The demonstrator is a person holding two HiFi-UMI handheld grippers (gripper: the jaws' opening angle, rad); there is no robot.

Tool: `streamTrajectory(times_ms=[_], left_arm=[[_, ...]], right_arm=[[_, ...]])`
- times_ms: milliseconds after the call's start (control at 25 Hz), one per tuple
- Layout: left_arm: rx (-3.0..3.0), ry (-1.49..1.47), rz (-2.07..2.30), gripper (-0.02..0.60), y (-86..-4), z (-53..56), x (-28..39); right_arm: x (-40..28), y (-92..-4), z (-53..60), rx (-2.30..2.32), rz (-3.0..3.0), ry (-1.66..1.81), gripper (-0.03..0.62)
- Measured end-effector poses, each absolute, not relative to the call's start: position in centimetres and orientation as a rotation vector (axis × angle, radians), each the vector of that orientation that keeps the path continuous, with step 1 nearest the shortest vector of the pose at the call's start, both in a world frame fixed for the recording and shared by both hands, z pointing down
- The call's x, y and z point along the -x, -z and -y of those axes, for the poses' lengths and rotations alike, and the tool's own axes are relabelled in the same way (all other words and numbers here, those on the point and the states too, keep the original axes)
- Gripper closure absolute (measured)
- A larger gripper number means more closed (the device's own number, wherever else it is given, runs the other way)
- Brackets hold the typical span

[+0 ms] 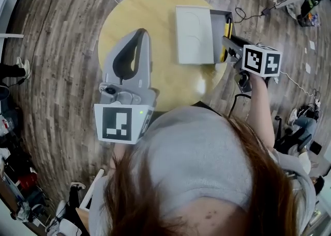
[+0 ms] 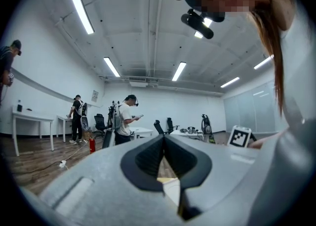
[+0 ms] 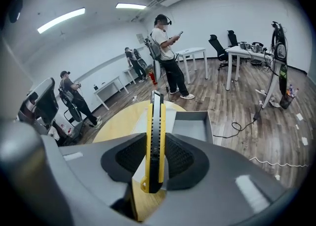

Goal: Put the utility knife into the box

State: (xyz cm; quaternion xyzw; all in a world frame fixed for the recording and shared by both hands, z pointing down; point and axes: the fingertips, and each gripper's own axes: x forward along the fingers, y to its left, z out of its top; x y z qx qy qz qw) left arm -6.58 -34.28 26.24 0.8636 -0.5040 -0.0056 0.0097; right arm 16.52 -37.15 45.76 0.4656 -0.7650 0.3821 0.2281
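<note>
My right gripper (image 1: pixel 230 44) (image 3: pixel 156 138) is shut on the utility knife (image 1: pixel 228 27) (image 3: pixel 155 116), a yellow and black knife that stands on edge between the pads and points forward. It hangs over the near right corner of the open grey box (image 1: pixel 220 32) (image 3: pixel 193 126) at the far right of the round yellow table (image 1: pixel 129 18) (image 3: pixel 121 121). My left gripper (image 1: pixel 141 34) (image 2: pixel 164 139) is raised above the table's left half, shut, with nothing between its fingers.
The box's pale lid (image 1: pixel 193 34) lies flat against the box's left side. A black cable (image 1: pixel 248 14) runs over the wooden floor right of the table. Several people (image 3: pixel 166 52), desks and office chairs (image 3: pixel 217 44) stand farther back in the room.
</note>
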Motion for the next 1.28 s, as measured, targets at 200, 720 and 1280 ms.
streamTrajectory(times_ms=[200, 720, 1280], left_arm=[[-2.669, -0.004, 1.607, 0.588, -26.6, 34.6, 7.2], [-2.624, -0.028, 1.636, 0.588, -27.6, 35.5, 8.5], [-2.605, -0.055, 1.635, 0.588, -28.3, 35.8, 9.0]], right_arm=[[-17.1, -47.6, 37.7, -1.256, 2.053, -1.071, 0.474], [-17.9, -53.0, 38.8, -1.214, 1.919, -1.175, 0.474], [-18.6, -57.9, 39.5, -1.199, 1.794, -1.211, 0.474]])
